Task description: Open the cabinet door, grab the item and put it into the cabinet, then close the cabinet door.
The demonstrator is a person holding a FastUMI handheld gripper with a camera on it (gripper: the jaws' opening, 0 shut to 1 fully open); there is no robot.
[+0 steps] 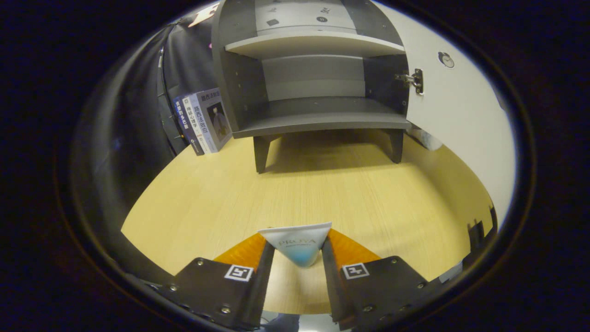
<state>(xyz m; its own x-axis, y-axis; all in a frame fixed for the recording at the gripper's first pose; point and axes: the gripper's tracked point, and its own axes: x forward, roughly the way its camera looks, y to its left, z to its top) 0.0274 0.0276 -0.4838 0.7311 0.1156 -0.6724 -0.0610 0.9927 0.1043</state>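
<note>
Your gripper [298, 251] is closed on the tube [298, 246], both fingers [249, 276] pressing its sides; the tube stands with its flat crimped end up and its cap end pointing down, above the table [221, 203]. You can read the word PROYA printed across the tube's pale upper part, which fades to blue lower down. Each finger carries a small square black-and-white marker near its base.

Going left to right beyond the fingers: the books [203, 121] stand upright, tilted against the cabinet's left side, their covers bearing Chinese characters too small for you to make out. Next is the cabinet [318, 83], raised on short legs, with its front open toward you. It has an upper shelf [313, 45] and a lower compartment whose floor [322, 121] lies bare. On the right, the door [461, 115] is swung fully open, its hinge [415, 80] visible at the cabinet's right wall and a round fitting higher on the panel.

You have a broad stretch of bare table between the fingers and the cabinet's front edge. The door's lower edge runs along the table's right side, bounding the room there.
</note>
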